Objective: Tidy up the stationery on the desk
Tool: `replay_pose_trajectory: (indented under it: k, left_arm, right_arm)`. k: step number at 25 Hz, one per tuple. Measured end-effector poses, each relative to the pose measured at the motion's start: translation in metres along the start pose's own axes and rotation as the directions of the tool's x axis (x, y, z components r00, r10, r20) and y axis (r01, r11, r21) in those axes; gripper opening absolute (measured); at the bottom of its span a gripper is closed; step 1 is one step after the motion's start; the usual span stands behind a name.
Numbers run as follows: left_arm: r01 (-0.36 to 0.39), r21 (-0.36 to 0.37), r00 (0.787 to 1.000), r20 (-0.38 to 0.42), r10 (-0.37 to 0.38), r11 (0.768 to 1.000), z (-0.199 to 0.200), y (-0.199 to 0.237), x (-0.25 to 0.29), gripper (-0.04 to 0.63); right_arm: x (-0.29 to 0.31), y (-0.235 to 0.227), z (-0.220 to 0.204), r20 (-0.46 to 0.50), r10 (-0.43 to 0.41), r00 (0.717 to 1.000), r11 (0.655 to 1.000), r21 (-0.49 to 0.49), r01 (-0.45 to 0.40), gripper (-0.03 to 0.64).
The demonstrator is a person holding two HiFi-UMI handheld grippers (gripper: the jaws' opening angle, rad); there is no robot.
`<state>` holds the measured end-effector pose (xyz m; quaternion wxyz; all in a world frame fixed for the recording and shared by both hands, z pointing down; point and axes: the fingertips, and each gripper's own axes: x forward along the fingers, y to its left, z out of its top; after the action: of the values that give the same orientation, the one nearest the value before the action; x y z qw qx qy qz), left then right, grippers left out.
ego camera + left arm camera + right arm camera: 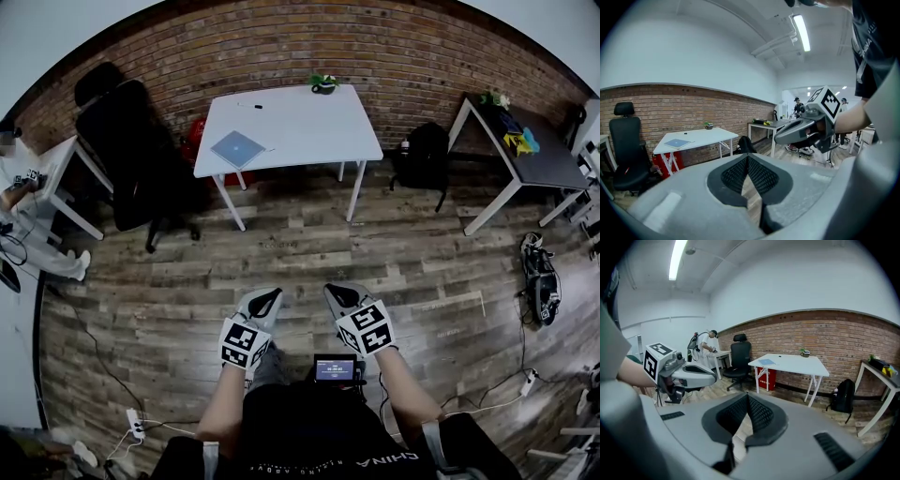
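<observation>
A white desk (309, 131) stands against the brick wall, well ahead of me. On it lie a blue notebook (237, 148), a small dark pen-like item (259, 105) near the back edge and a small potted plant (323, 83) at the back right. Both grippers hang over the wooden floor, far short of the desk. My left gripper (265, 300) is shut and empty. My right gripper (337, 293) is shut and empty too. The desk (712, 137) and notebook (677, 143) appear in the left gripper view, and the desk (797, 364) in the right gripper view.
A black office chair (131, 155) stands left of the desk and a black backpack (424, 155) to its right. A grey table (539, 164) with coloured items is at far right. A person (28, 234) sits at far left. Cables and a power strip (134, 424) lie on the floor.
</observation>
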<state>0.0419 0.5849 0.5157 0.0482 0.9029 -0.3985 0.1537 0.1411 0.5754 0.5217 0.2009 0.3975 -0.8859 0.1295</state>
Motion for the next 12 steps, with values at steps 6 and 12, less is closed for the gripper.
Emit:
replay_pose_trajectory:
  k: [6, 12]
  left_arm:
    - [0.005, -0.013, 1.0, 0.011, -0.005, 1.0, -0.002, 0.041, 0.026, 0.006]
    - [0.026, -0.034, 0.999, 0.018, -0.026, 0.999, 0.001, 0.107, 0.059, 0.006]
  right_arm:
    - [0.038, -0.02, 0.014, -0.009, -0.017, 1.0, 1.0, 0.015, 0.017, 0.009]
    - [0.094, -0.04, 0.041, -0.037, -0.042, 0.998, 0.999, 0.013, 0.042, 0.009]
